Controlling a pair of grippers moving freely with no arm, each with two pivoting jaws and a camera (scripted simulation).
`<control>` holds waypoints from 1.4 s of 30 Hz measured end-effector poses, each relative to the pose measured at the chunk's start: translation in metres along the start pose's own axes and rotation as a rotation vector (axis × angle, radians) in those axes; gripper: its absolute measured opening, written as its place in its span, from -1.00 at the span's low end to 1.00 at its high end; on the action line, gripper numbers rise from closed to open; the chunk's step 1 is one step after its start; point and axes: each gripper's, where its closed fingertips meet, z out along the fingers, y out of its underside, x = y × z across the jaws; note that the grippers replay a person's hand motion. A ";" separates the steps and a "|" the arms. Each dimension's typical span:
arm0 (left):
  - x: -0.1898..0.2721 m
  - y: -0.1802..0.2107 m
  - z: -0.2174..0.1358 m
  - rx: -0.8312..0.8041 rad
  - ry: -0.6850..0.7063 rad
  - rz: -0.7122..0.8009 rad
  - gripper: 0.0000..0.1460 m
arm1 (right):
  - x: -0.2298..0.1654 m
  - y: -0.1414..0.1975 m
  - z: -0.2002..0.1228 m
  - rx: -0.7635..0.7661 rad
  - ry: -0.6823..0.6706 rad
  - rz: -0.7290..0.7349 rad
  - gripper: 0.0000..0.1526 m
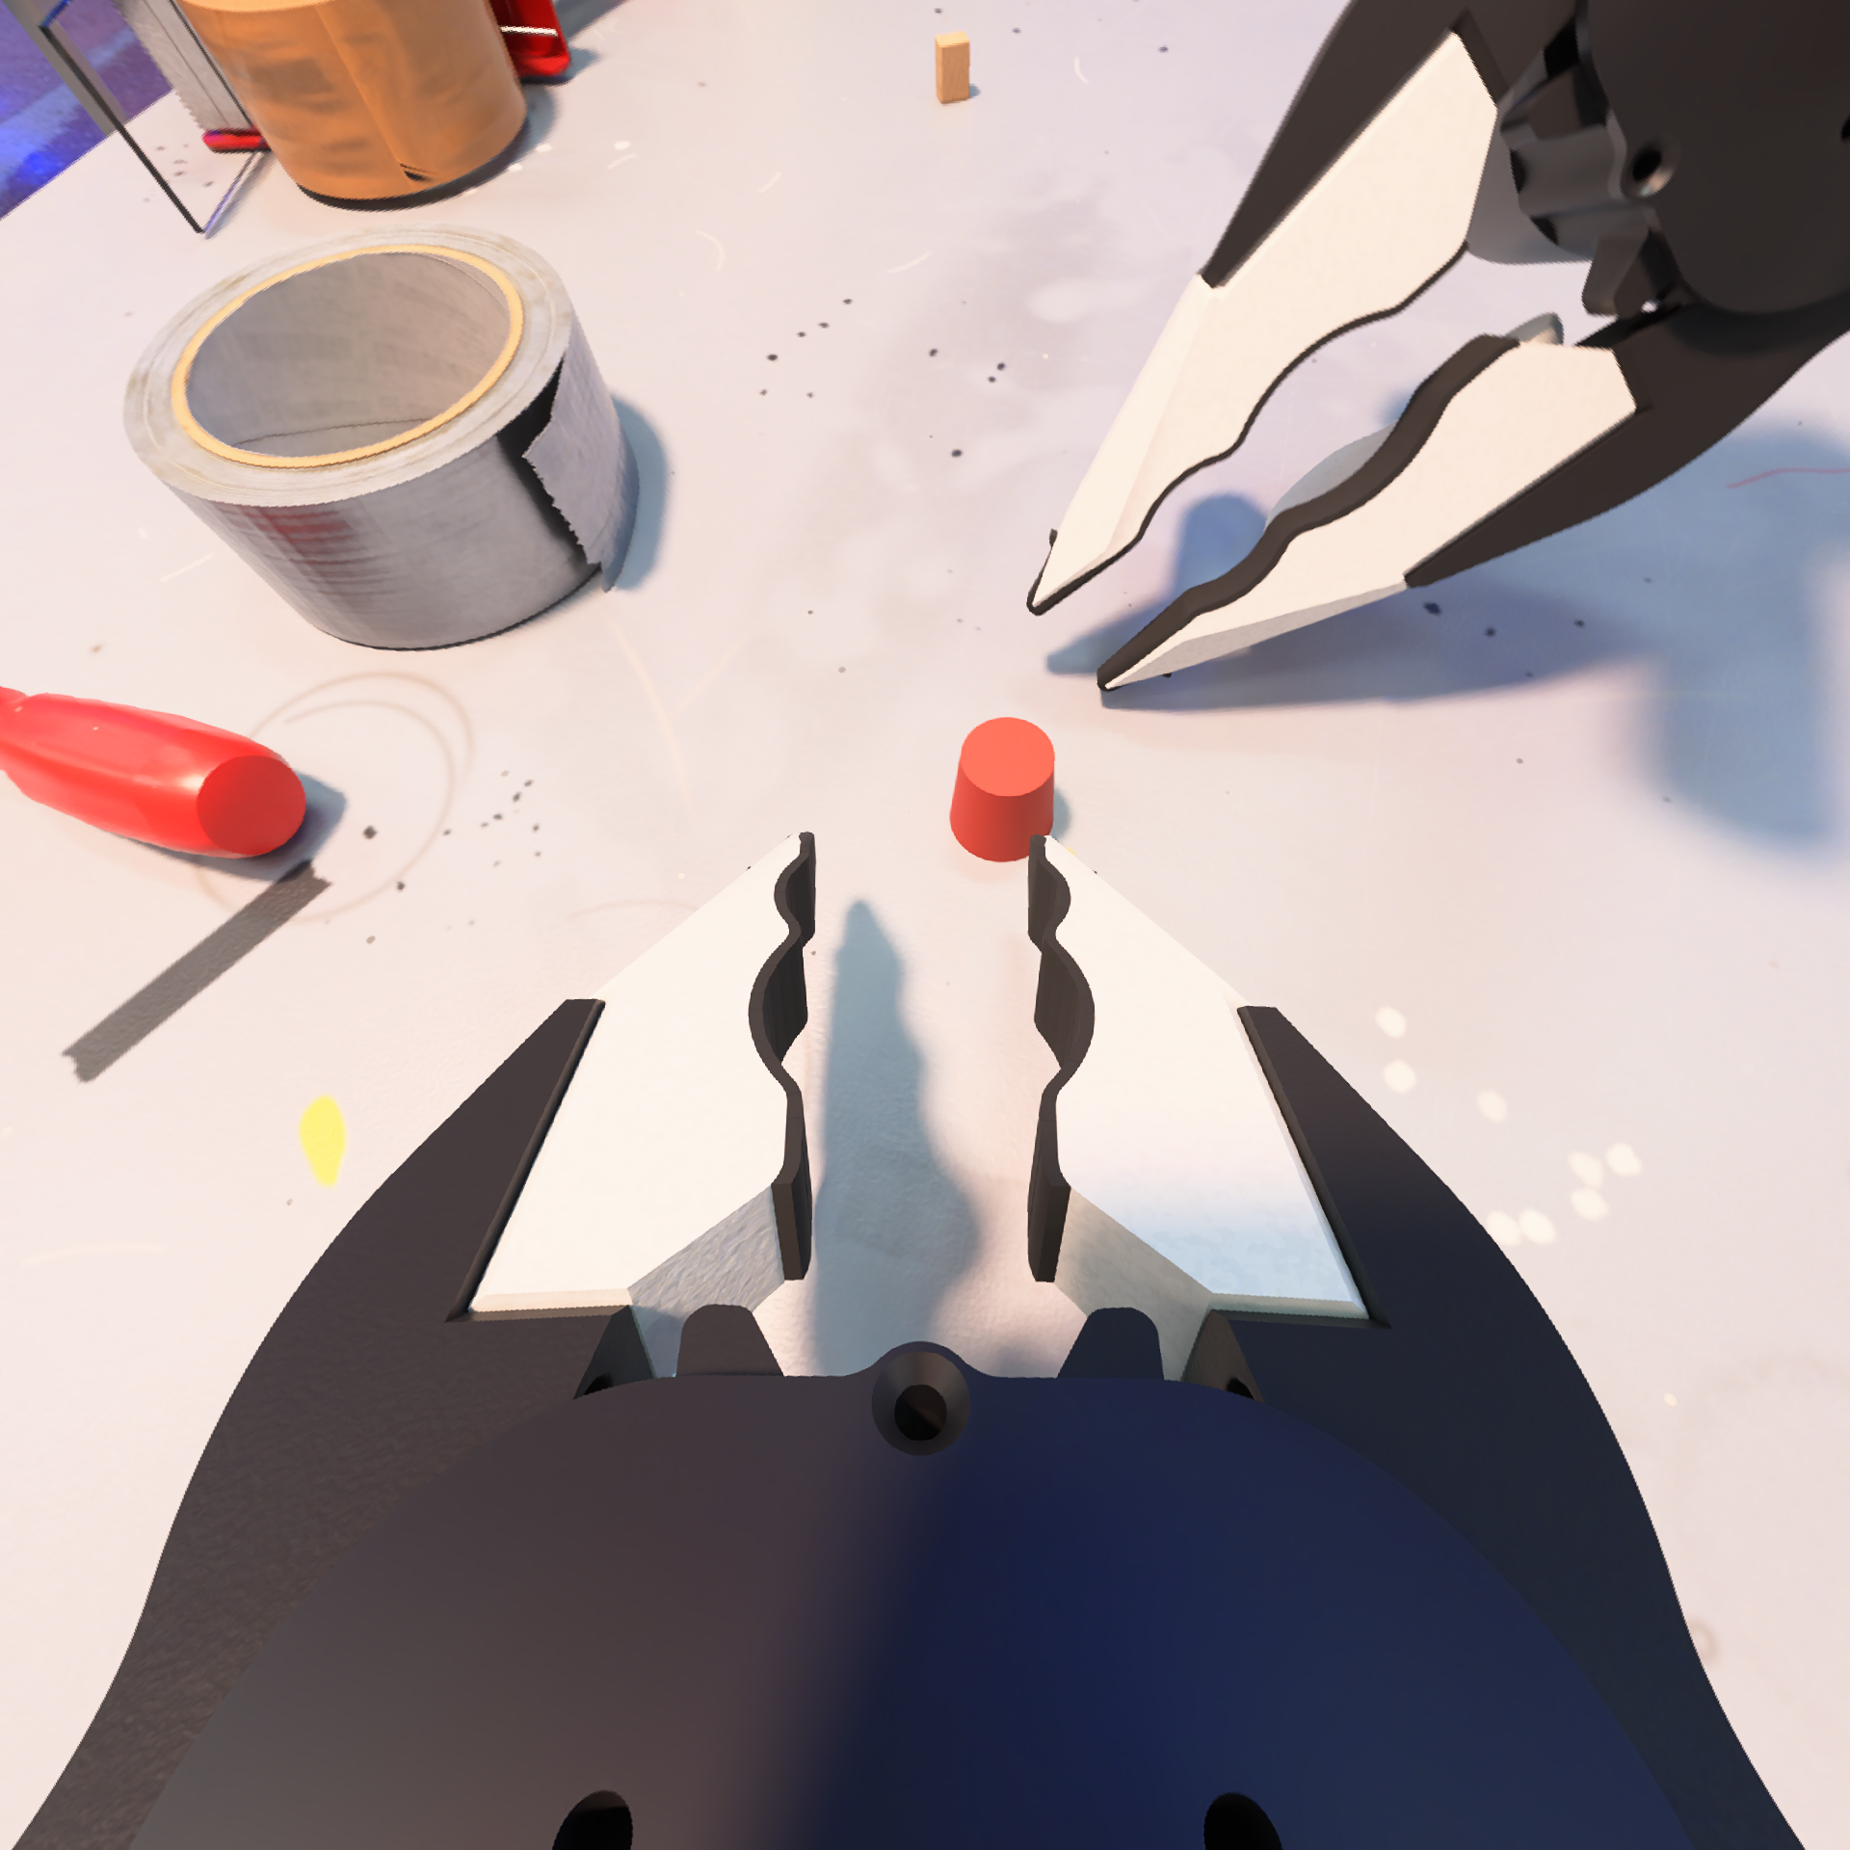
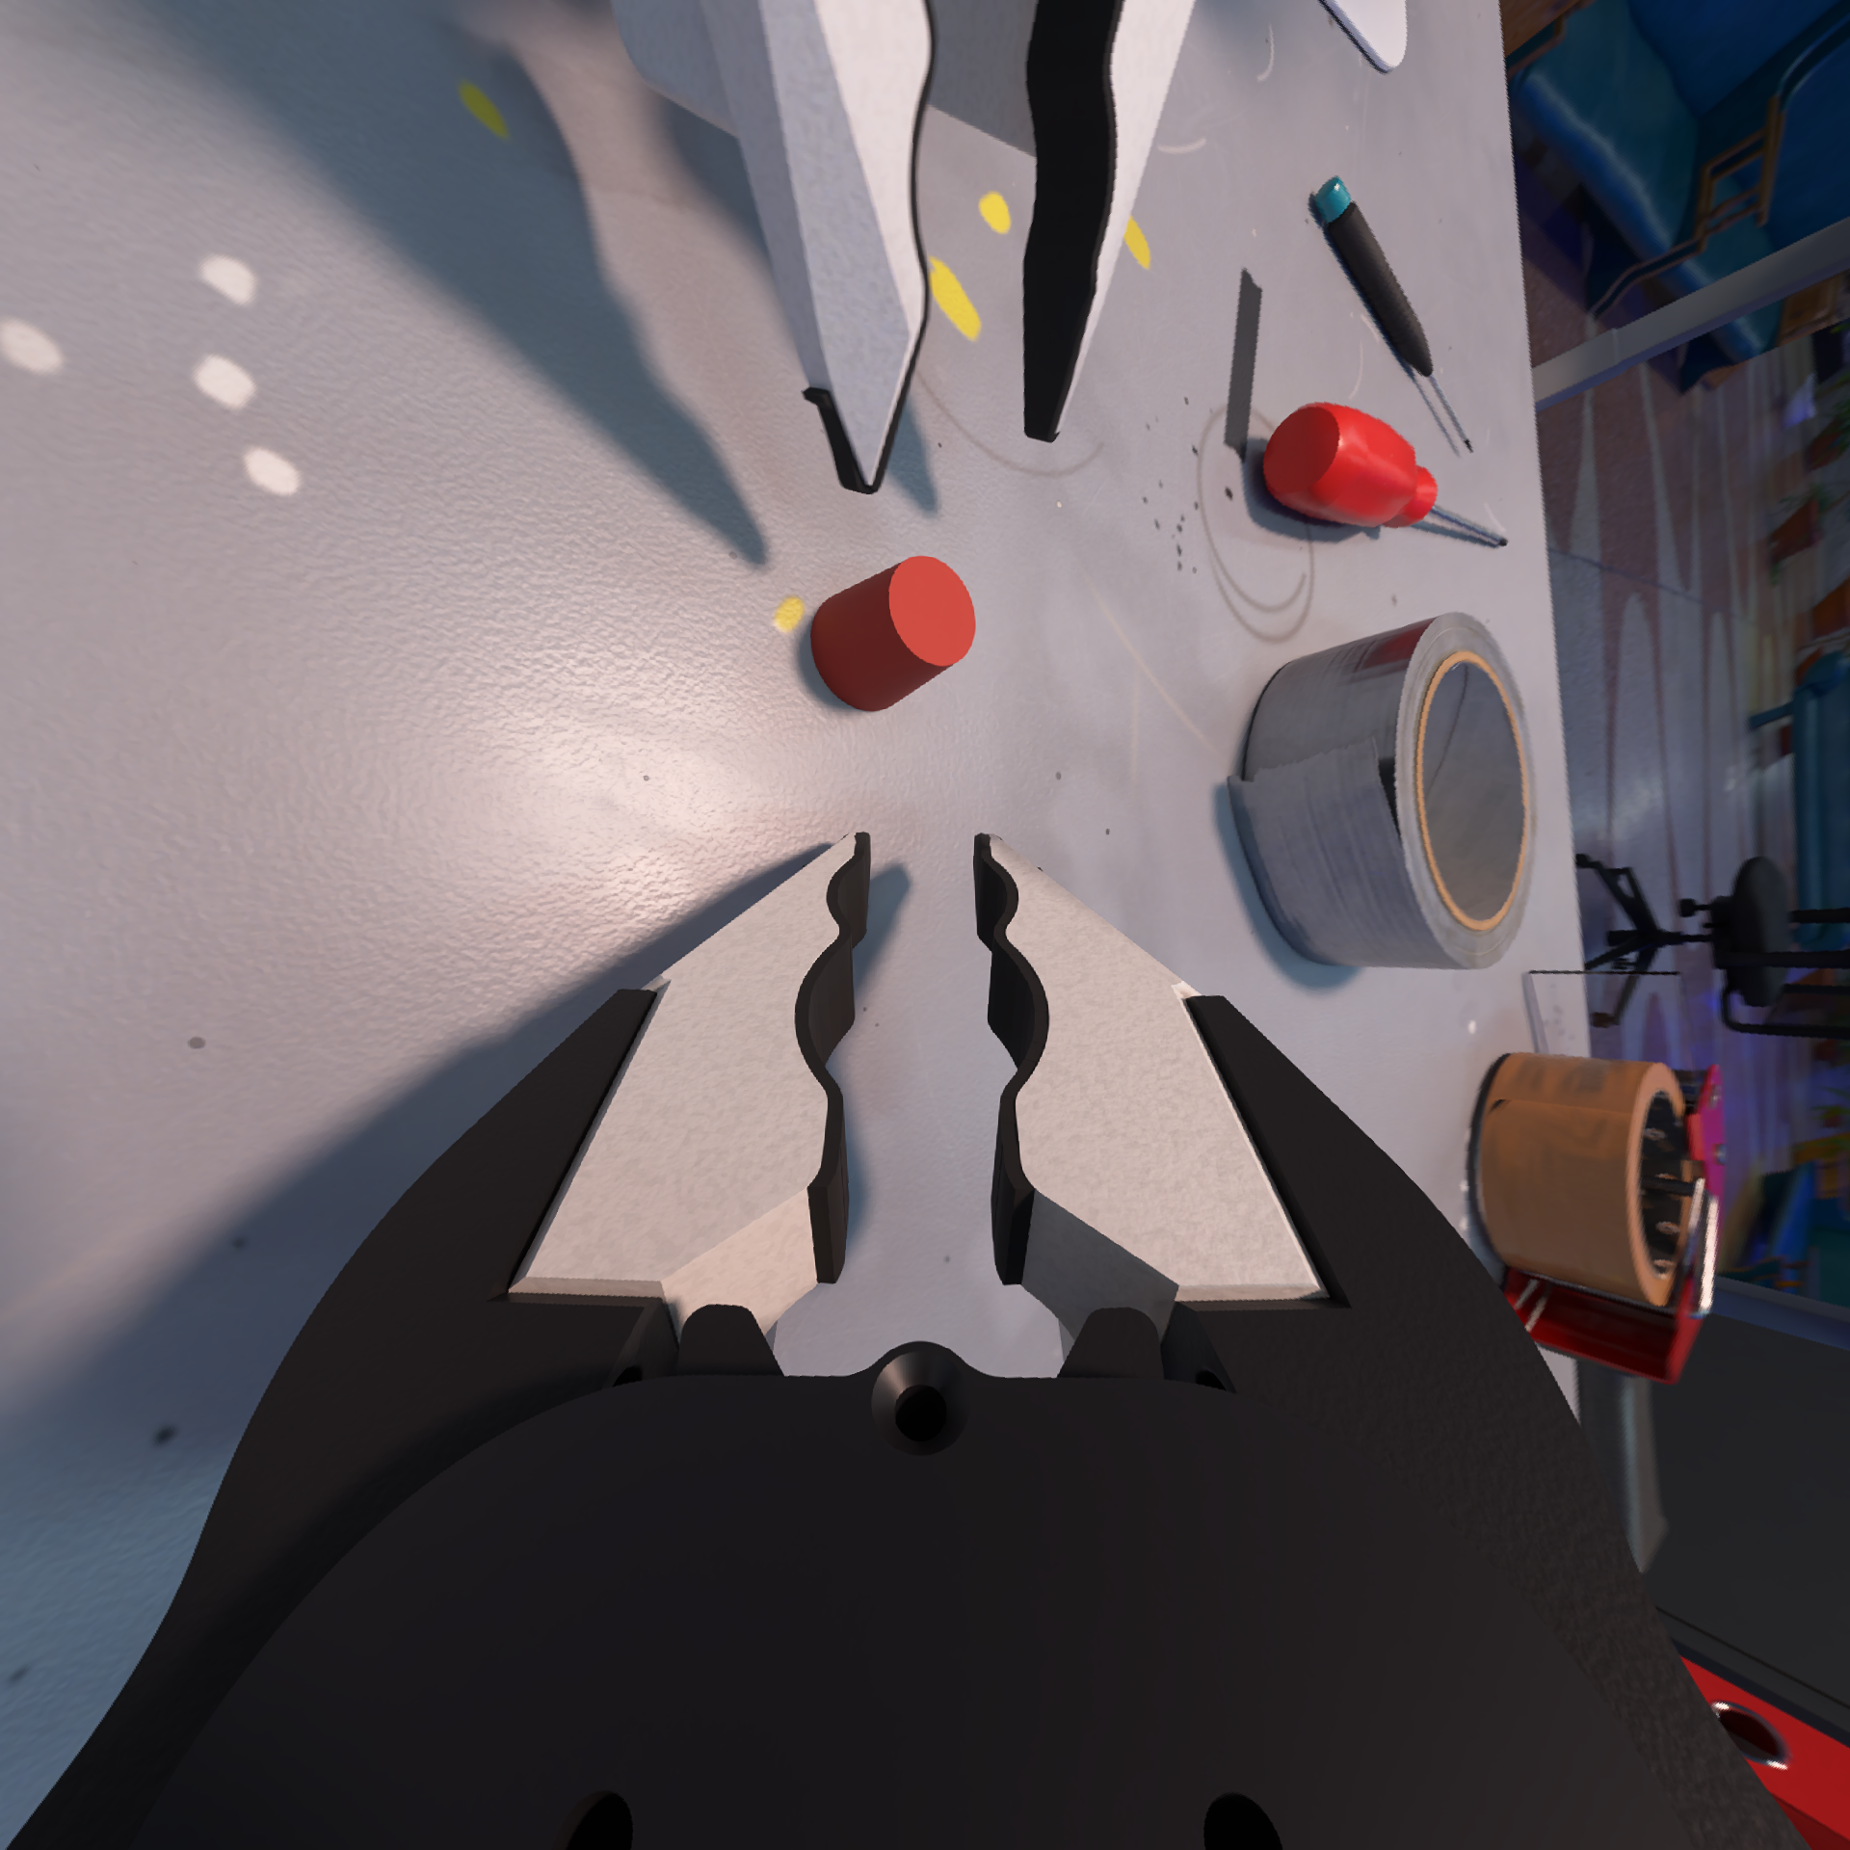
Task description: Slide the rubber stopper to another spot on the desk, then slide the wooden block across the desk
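Observation:
A red rubber stopper (image 1: 1002,788) stands upright on the white desk (image 1: 801,561), just ahead of my left gripper's right fingertip (image 1: 1041,861). My left gripper (image 1: 921,846) is open and empty, low over the desk. A small wooden block (image 1: 952,68) stands far back. My right gripper (image 1: 1069,641) shows at the upper right, tips near the desk beyond the stopper. In the right wrist view my right gripper (image 2: 921,846) is open and empty, with the stopper (image 2: 891,633) a short way ahead and the left gripper (image 2: 946,455) beyond it.
A grey duct tape roll (image 1: 375,435) lies at the left, a brown tape roll in a red dispenser (image 1: 370,90) behind it. A red screwdriver handle (image 1: 160,776) lies at the left; a thin black tool (image 2: 1381,290) lies near the desk edge (image 2: 1542,601).

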 end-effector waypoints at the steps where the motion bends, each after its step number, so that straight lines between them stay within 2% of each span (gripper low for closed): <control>1: 0.001 0.001 0.000 -0.006 0.003 0.006 -0.41 | -0.001 0.001 -0.001 0.007 -0.011 0.019 -0.73; 5: 0.008 0.005 0.001 -0.031 0.035 -0.013 -0.37 | 0.002 0.006 -0.009 0.028 -0.064 0.111 -0.56; 7: 0.010 0.006 0.001 -0.041 0.037 -0.021 -0.35 | 0.008 0.012 -0.014 0.039 -0.075 0.175 -0.54; 13: 0.016 0.008 0.008 -0.071 0.035 -0.004 -0.32 | 0.010 0.035 -0.018 0.047 -0.205 0.333 -0.66; 18: 0.016 0.013 0.011 -0.094 0.000 0.003 -0.33 | 0.000 0.016 -0.006 0.117 -0.357 0.432 -0.71; 22: 0.018 0.018 0.012 -0.108 -0.012 -0.001 -0.33 | 0.004 -0.005 0.002 0.158 -0.359 0.412 -0.75; 25: 0.018 0.021 0.009 -0.102 -0.020 -0.010 -0.33 | 0.013 -0.017 -0.008 0.234 -0.350 0.421 -0.79; 28: 0.016 0.023 0.006 -0.092 -0.037 0.001 -0.34 | 0.031 -0.012 -0.026 0.310 -0.293 0.463 -0.77; 34: 0.015 0.022 0.003 -0.073 -0.069 0.048 -0.38 | 0.084 0.047 -0.057 0.379 -0.066 0.569 -0.66; 39: 0.014 0.017 0.001 -0.064 -0.061 0.050 -0.37 | 0.125 0.120 -0.080 0.287 0.097 0.697 -0.49; 42: 0.006 0.015 0.001 -0.086 -0.087 0.067 -0.36 | 0.138 0.158 -0.094 0.273 0.125 0.768 -0.48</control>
